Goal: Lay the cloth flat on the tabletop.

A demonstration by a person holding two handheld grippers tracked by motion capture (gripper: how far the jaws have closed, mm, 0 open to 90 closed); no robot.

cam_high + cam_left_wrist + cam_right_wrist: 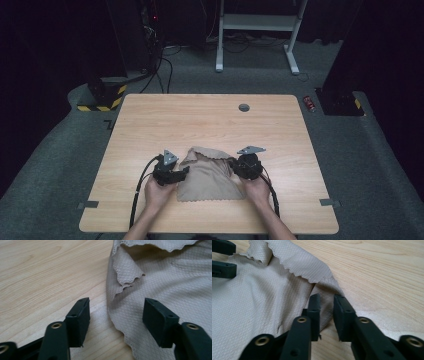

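Beige cloth [209,175] lies flat on worktop [210,120], between the two tongs, far edge folded back. Left tongs [116,315]: jaws wide apart, straddling the cloth's near-side edge; one jaw over bare wood, the other over fabric, nothing pinched. Right tongs [327,312]: jaws close together w/ narrow gap, a fold of cloth edge sitting between them; can't tell if pads actually press it.

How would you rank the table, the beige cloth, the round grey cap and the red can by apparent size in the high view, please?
1. Table
2. Beige cloth
3. Red can and round grey cap: both tiny and look alike, so left unranked.
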